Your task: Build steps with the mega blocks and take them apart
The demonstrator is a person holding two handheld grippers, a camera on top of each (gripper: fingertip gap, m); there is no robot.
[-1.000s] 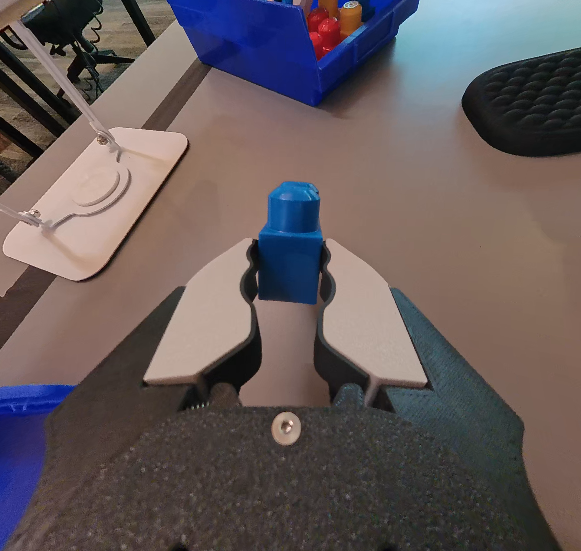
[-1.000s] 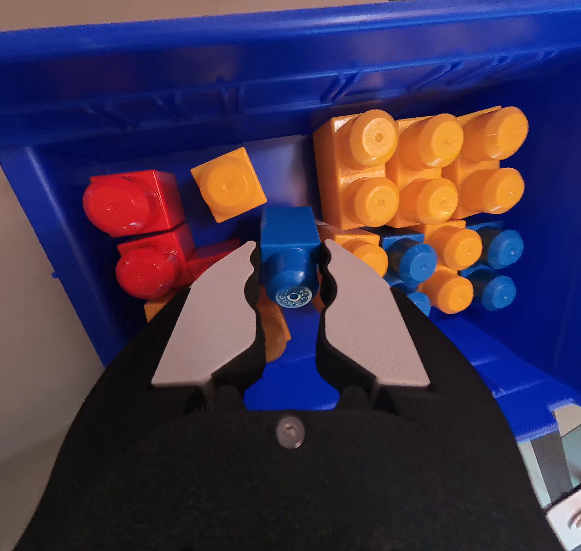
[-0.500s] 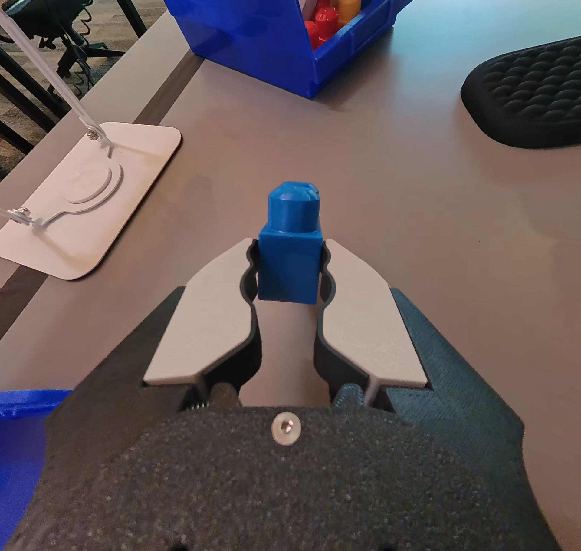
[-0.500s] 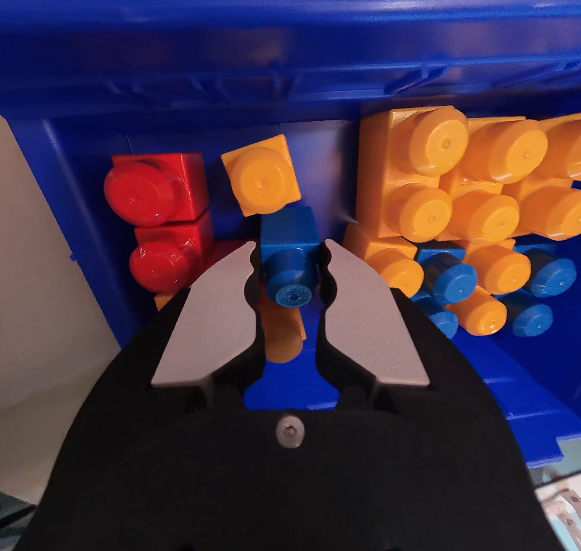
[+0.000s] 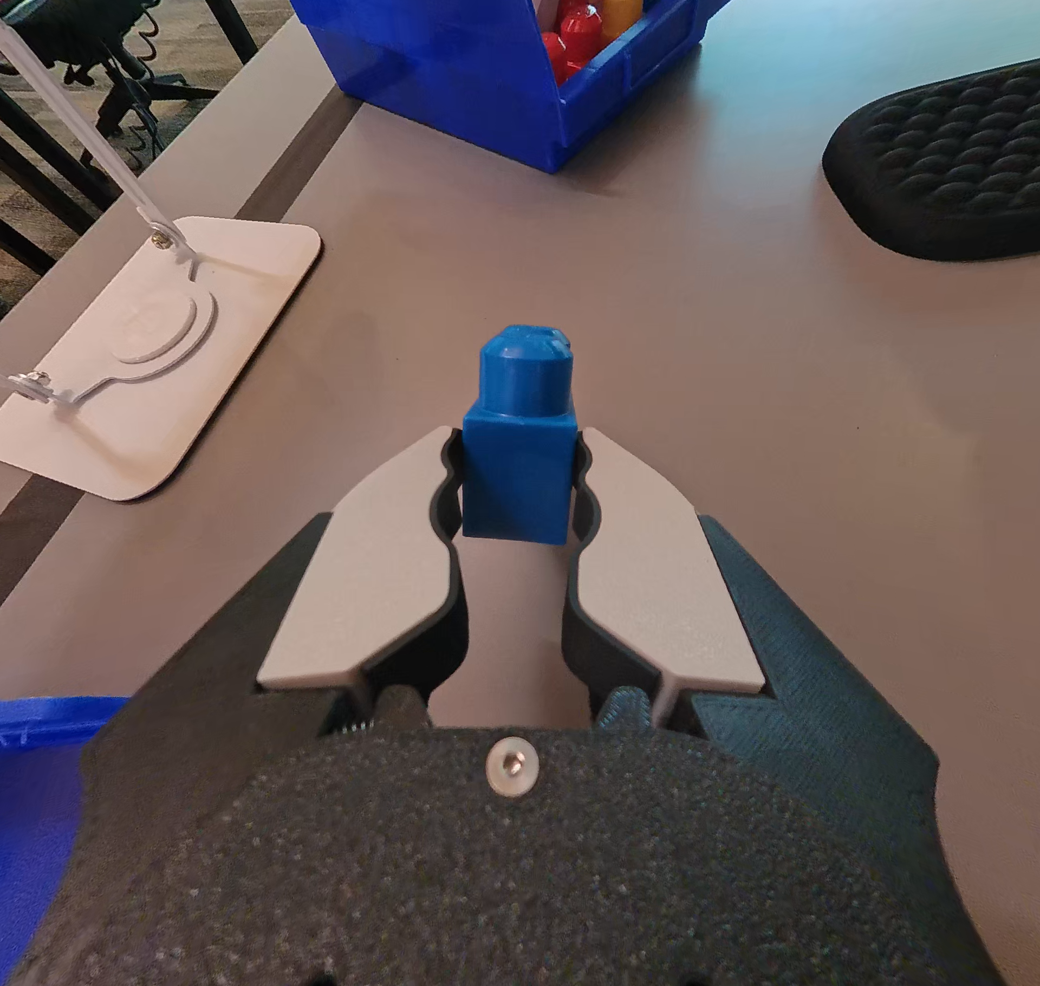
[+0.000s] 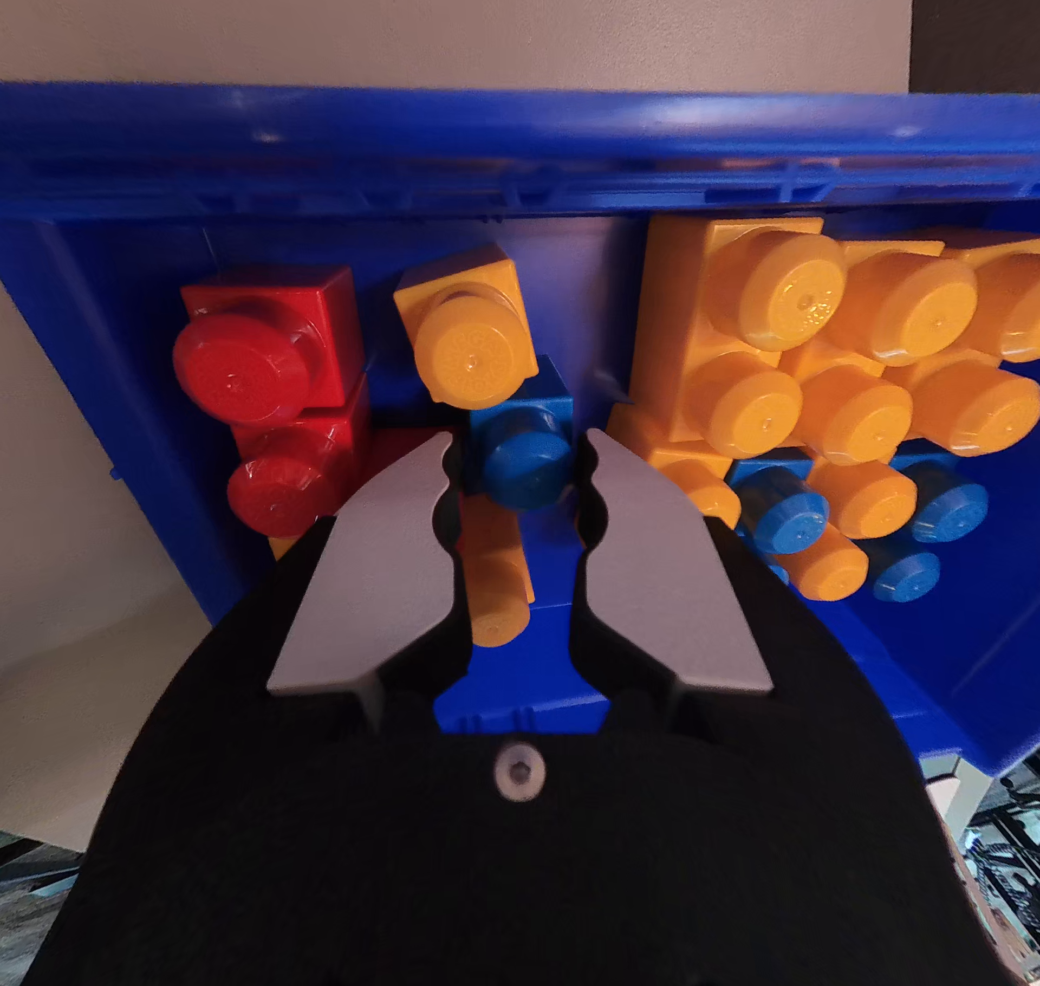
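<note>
Above the grey desk (image 5: 703, 340), the left gripper (image 5: 518, 486) clamps a single-stud blue plastic block (image 5: 518, 475) upright. Inside the blue plastic bin (image 6: 506, 137), the right gripper (image 6: 518, 469) grips a second blue block (image 6: 526, 452) among red and orange ones.

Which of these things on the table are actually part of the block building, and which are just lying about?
Part of the job:
- blue block held in the left hand-held gripper
- blue bin of blocks
- single blue block between the right hand-held gripper fingers
- orange blocks
- red blocks

Just lying about:
- white stand base
- black bumpy pad
</note>
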